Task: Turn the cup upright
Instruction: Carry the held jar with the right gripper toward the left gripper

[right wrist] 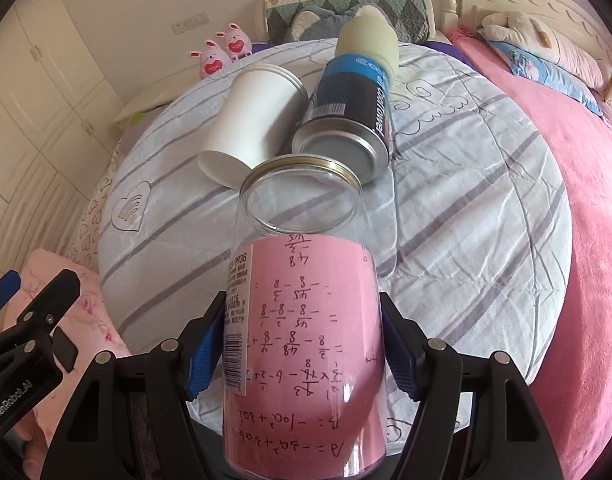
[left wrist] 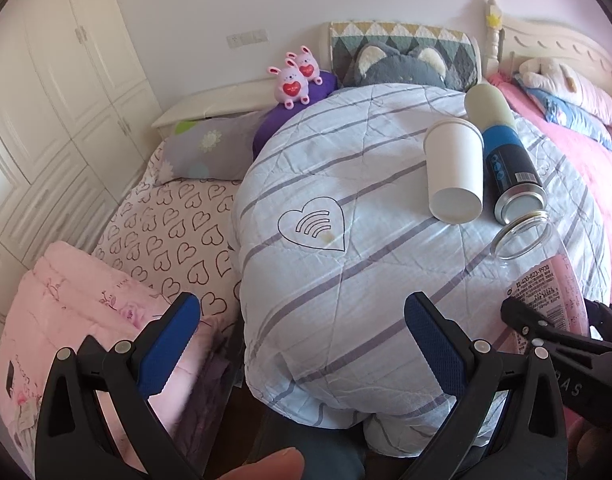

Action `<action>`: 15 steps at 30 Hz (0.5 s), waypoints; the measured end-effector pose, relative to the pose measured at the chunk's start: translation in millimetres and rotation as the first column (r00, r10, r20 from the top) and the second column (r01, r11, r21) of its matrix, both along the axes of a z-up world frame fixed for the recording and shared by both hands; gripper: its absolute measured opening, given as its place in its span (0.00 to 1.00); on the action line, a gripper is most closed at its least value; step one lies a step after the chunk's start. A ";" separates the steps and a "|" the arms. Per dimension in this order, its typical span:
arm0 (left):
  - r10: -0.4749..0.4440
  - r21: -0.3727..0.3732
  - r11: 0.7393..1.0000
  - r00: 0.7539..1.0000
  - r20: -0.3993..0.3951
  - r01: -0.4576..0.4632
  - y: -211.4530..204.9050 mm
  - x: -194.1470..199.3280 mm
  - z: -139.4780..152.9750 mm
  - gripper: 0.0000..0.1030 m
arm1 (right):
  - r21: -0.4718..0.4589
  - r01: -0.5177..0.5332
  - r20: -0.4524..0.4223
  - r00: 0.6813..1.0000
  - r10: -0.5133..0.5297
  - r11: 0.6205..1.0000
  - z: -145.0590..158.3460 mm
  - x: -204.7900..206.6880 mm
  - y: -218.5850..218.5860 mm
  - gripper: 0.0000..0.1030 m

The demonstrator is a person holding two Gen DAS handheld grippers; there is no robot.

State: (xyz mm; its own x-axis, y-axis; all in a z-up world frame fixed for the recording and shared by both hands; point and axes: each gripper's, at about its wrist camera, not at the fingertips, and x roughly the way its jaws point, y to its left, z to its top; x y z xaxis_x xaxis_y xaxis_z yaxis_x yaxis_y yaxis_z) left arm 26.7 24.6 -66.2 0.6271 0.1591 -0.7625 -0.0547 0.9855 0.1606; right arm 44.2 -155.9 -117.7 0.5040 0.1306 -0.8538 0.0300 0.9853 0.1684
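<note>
My right gripper (right wrist: 302, 344) is shut on a clear glass jar (right wrist: 302, 320) with a pink paper inside; the jar's open mouth points away from me, tilted over the striped quilt. The jar also shows in the left wrist view (left wrist: 546, 264) at the right edge. A white paper cup (right wrist: 250, 128) lies on its side on the quilt, bottom toward me; it shows in the left wrist view (left wrist: 454, 168) too. My left gripper (left wrist: 302, 332) is open and empty, low over the quilt's near edge.
A blue and black spray can (right wrist: 354, 112) with a cream cap lies next to the cup, also in the left wrist view (left wrist: 506, 160). The striped quilt (left wrist: 346, 260) is a rounded mound. A pink blanket (right wrist: 586, 240) lies right, pillows and plush toys (left wrist: 294, 80) behind.
</note>
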 end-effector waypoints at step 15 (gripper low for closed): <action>-0.010 -0.003 1.000 1.000 0.000 0.010 -8.5 -6.4 8.0 1.00 | -0.025 0.022 0.071 0.997 -0.020 0.999 24.4 -16.9 -7.4 0.80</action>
